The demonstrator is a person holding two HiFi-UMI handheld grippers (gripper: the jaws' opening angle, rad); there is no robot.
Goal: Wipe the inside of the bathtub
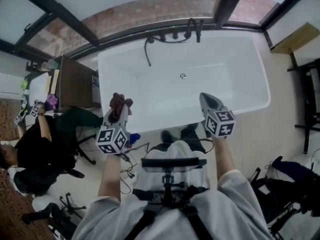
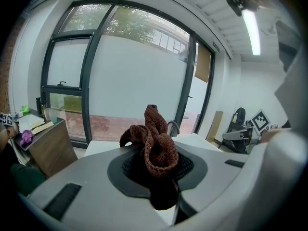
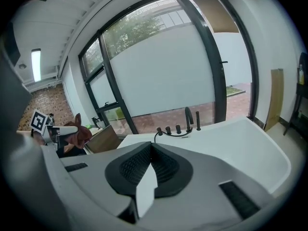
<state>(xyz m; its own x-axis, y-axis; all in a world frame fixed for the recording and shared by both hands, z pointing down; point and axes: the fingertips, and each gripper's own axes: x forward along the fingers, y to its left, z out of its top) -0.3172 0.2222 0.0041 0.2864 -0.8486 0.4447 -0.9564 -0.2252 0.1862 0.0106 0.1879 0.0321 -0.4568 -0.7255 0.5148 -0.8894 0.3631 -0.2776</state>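
The white bathtub (image 1: 230,84) lies ahead of me, its drain (image 1: 182,76) near the middle of the floor. Over the tub's near-left rim, my left gripper (image 1: 119,110) is shut on a crumpled reddish-brown knitted cloth (image 1: 120,103). In the left gripper view the cloth (image 2: 155,146) bulges up from between the jaws of the left gripper (image 2: 155,163). My right gripper (image 1: 206,99) hovers over the near-right rim, shut with nothing in it. The right gripper view shows the right gripper (image 3: 151,150) pointing at the tub (image 3: 236,146).
A black faucet set (image 1: 192,30) with a hose sits on the far rim, below dark-framed windows. A wooden cabinet (image 1: 75,84) stands left of the tub. A seated person in black (image 1: 35,149) is at the left. Black stands and gear (image 1: 305,104) line the right.
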